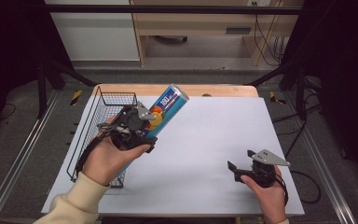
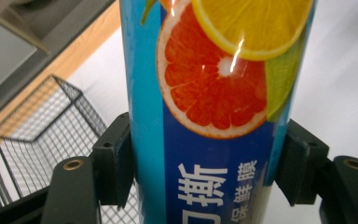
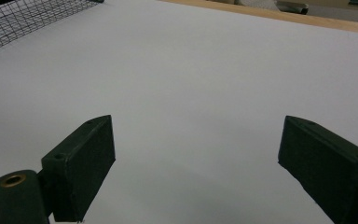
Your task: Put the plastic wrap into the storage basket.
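White table (image 1: 205, 140) holds a wire basket (image 1: 103, 108) at nine o'clock, where the left gripper (image 1: 142, 125) pinches a blue tube (image 1: 168, 106) slanting toward one o'clock above it, while the right gripper (image 1: 242, 161) rests spread, empty, at five o'clock.

Blue citrus-print tube (image 1: 165, 109), tilted, lifted beside wire basket (image 1: 103, 105)

You have a white sheet (image 1: 205, 154) covering most of a wooden table (image 1: 223, 90), whose far edge shows bare. Beyond your table stands a light wood cabinet (image 1: 200, 28) beside a white panel (image 1: 98, 32), with dark cables (image 1: 268, 42) hanging at its right.
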Demonstrator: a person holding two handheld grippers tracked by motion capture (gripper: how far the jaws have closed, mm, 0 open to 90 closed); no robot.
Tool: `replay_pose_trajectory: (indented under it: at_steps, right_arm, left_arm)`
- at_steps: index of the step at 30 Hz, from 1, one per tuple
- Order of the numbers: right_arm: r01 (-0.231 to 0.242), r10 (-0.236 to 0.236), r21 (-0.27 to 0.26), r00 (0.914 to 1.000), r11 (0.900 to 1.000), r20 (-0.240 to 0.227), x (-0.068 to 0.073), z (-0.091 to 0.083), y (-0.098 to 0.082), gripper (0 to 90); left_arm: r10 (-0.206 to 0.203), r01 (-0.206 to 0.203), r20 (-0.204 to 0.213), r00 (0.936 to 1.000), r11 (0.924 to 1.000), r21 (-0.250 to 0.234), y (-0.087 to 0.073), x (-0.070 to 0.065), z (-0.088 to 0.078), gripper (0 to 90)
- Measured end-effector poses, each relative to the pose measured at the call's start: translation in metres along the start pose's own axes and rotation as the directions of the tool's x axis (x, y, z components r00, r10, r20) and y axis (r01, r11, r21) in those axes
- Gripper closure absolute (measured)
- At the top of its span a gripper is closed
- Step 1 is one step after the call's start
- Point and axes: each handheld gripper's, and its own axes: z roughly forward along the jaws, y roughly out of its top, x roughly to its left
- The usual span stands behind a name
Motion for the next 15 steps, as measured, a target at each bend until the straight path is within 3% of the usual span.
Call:
replay_pose_trajectory:
  at_steps: [15]
  right_arm:
    - [-0.011, 0.011, 0.015, 0.9999, 1.000, 0.002, -0.001, 0.003, -0.001, 10.8]
  left_arm:
    - [-0.044, 0.045, -0.010, 0.9990, 0.9971, 0.061, -0.029, 0.005, -0.011, 32.1]
